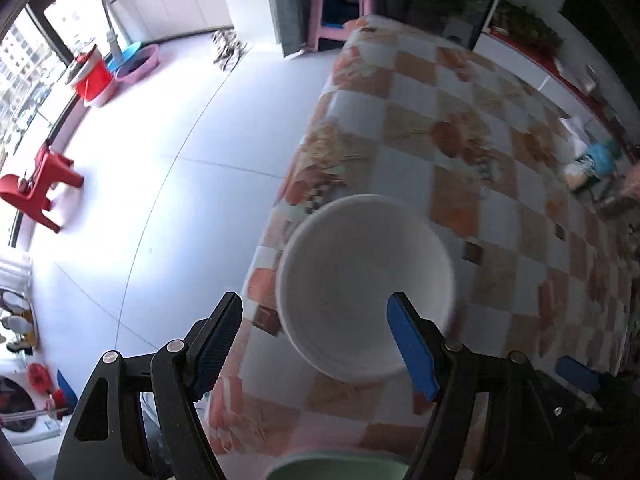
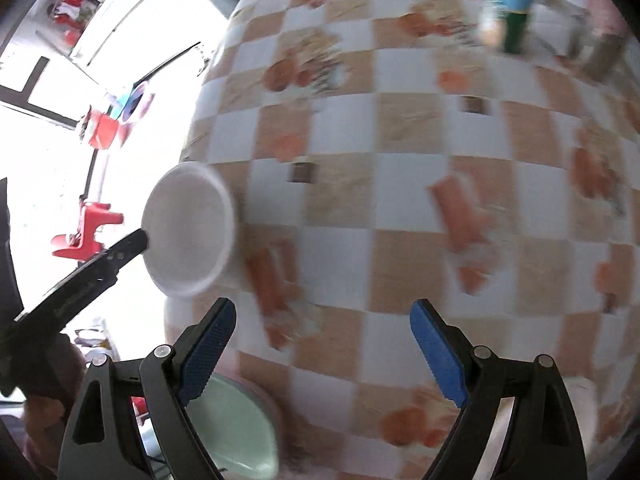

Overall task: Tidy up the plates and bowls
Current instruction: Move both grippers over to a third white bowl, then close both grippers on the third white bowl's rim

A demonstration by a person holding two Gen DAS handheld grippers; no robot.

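Observation:
A white bowl stands near the left edge of the table with the orange-and-white checked cloth. My left gripper is open, its jaws on either side of the bowl's near rim, the blue-padded right finger over the bowl's inside. The bowl also shows in the right wrist view with the left gripper's finger at its rim. My right gripper is open and empty above the cloth. A pale green bowl sits at the table's near edge, also visible in the left wrist view.
A blue-and-green bottle and jars stand at the table's far right. A white object lies by the right gripper. On the floor to the left are a red stool, a red bucket and a pink stool.

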